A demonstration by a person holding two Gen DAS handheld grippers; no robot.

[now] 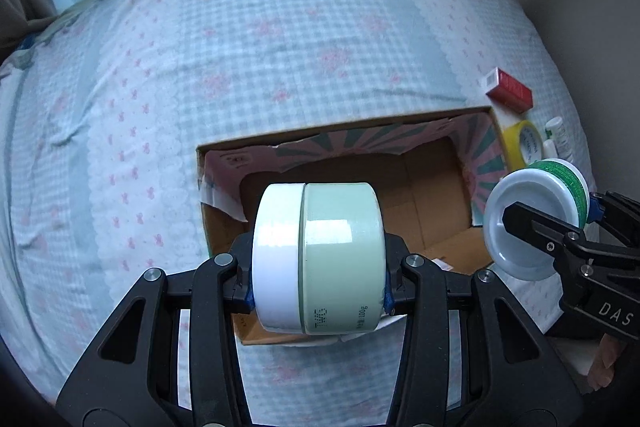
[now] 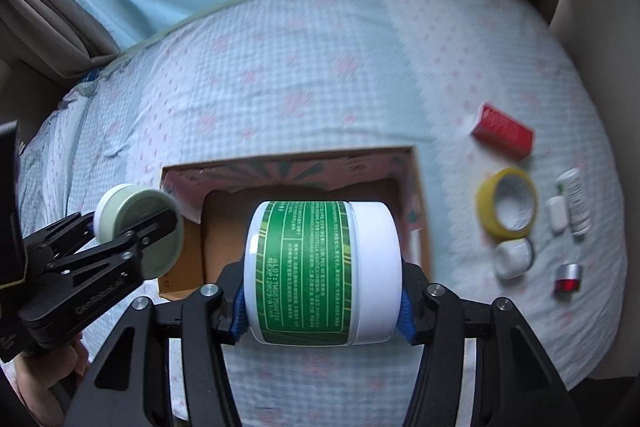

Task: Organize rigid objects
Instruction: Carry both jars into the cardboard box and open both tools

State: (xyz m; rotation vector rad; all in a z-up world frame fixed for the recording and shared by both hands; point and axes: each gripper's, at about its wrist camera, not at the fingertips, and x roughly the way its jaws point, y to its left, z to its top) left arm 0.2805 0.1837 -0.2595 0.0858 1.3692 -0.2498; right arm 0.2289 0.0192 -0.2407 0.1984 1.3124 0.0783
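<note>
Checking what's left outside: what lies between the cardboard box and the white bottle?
In the right wrist view, a yellow tape roll lies between the cardboard box and white bottle.

I see a glossy, smooth pale-green jar (image 1: 340, 259) with a shiny white plastic lid. The green-labelled jar (image 2: 320, 271) looks like smooth white plastic under a printed label. Beneath both, the cardboard box (image 1: 440, 227) is matt brown, its inner walls lined with torn patterned paper. Around the box, the bed sheet (image 1: 200, 67) is soft, crinkled cloth.
</note>
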